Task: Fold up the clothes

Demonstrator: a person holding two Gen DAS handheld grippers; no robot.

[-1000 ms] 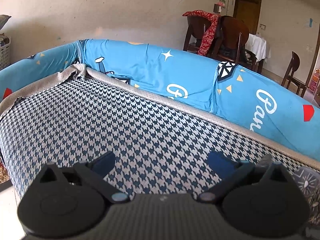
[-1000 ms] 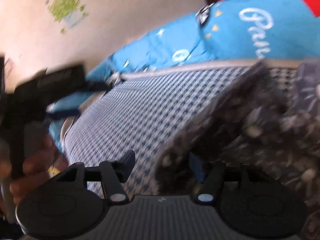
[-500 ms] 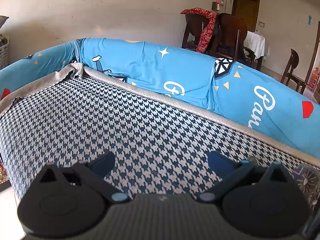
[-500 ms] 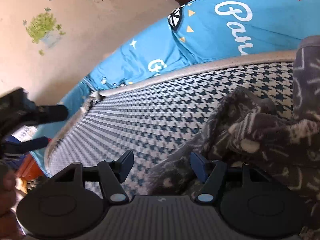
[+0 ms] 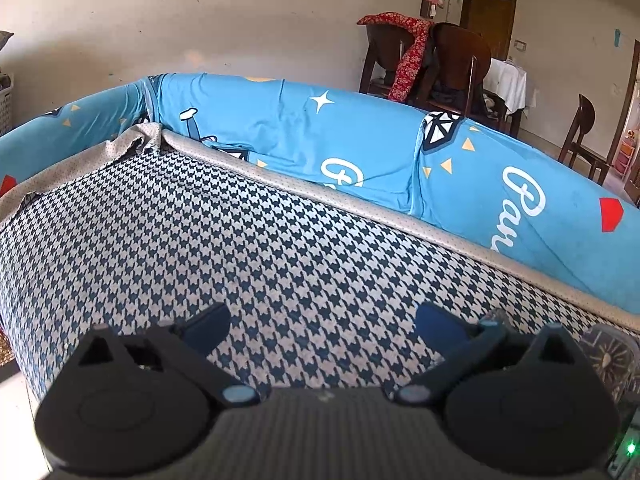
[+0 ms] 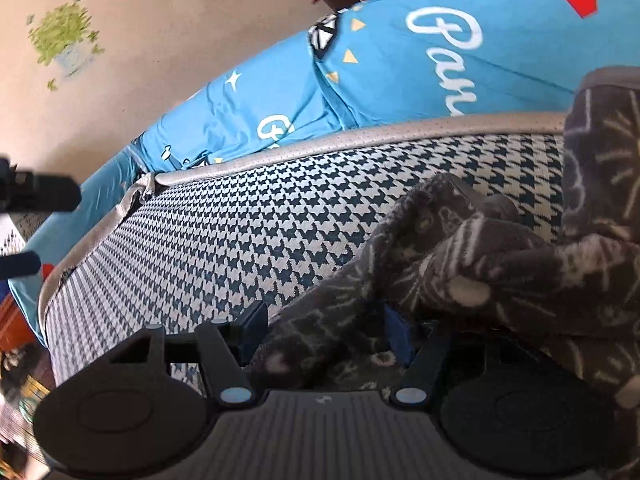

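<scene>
Left gripper (image 5: 322,326): jaws open over bare houndstooth sofa seat (image 5: 248,248), unmoved. Right gripper (image 6: 324,330): jaws apart, now lower, dark patterned garment (image 6: 500,272) bunched between.

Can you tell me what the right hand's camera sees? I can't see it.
The right gripper sits open around a bunch of dark patterned clothing lying on a checked sofa seat. A blue cover drapes the sofa back.

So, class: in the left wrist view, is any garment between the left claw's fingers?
No: the left claw stands open over bare houndstooth seat.
</scene>
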